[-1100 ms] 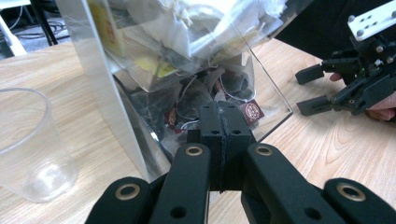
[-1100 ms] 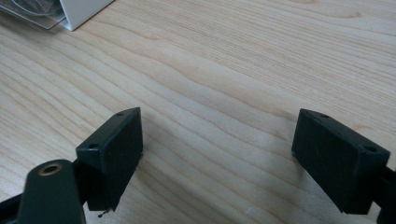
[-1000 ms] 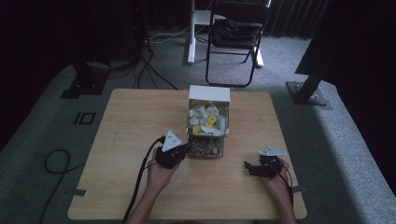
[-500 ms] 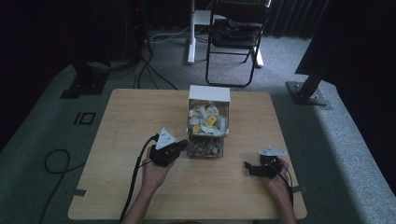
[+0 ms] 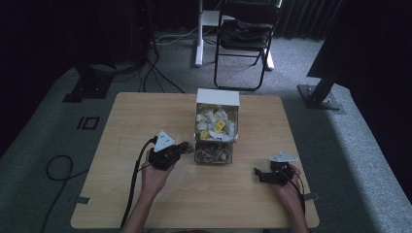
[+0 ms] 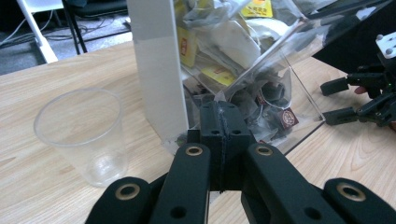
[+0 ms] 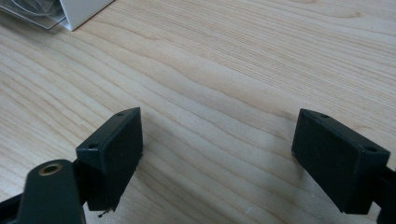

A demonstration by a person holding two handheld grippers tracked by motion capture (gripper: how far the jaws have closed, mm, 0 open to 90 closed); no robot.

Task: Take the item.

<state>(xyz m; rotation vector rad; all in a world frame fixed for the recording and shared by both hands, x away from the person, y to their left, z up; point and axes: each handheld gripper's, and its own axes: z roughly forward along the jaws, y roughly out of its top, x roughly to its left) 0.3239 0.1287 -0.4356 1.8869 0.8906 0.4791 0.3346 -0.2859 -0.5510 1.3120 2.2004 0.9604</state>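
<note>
Your left gripper [image 6: 219, 135] has its jaws pressed together on nothing, tips just beside the clear-fronted box [image 5: 216, 127] of packets at the table's [image 5: 145, 111] middle, its long axis running away from you; a clear cup [image 6: 83, 135] stands upright nearby; your right gripper [image 7: 219, 154] rests wide apart, empty.

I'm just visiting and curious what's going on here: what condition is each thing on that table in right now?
Left gripper: shut, empty, close to the box's side.
Right gripper: open, empty, over bare table.
Clear plastic cup: upright, empty, beside the box.
Dispenser box: standing, stuffed with sachets, dark packets at the bottom.
Table: wooden, holding the box and cup.
</note>
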